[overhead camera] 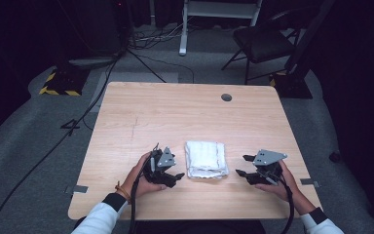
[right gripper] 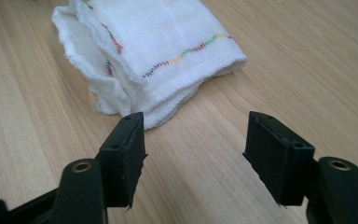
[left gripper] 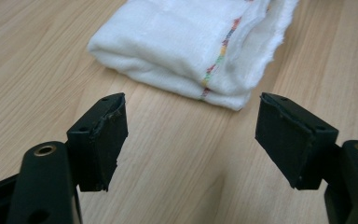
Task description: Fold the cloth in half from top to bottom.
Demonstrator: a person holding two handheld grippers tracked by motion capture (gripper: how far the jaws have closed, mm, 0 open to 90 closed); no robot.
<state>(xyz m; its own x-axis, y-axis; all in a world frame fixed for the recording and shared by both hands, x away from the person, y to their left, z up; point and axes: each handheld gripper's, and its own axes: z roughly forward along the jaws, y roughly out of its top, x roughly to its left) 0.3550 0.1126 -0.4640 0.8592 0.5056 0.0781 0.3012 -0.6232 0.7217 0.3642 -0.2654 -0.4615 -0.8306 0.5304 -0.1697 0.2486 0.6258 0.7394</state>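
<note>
Folded towel point(overhead camera: 205, 159) between two open grippers

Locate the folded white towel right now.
In the high view the folded white towel lies on the table's near half, between the open left gripper and right gripper, touching neither.

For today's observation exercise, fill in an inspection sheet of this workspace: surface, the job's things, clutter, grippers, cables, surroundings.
Surface: light wooden table, one round hole near its far edge.
Job's things: folded white towel with coloured stitching, lying flat between the grippers.
Clutter: nothing seen.
Grippers: left gripper and right gripper both open, nothing between the jaws, apart from the towel.
Cables: one trails from each gripper; more on the floor at the left.
Surroundings: grey carpet, folding chair, dark backdrop.
</note>
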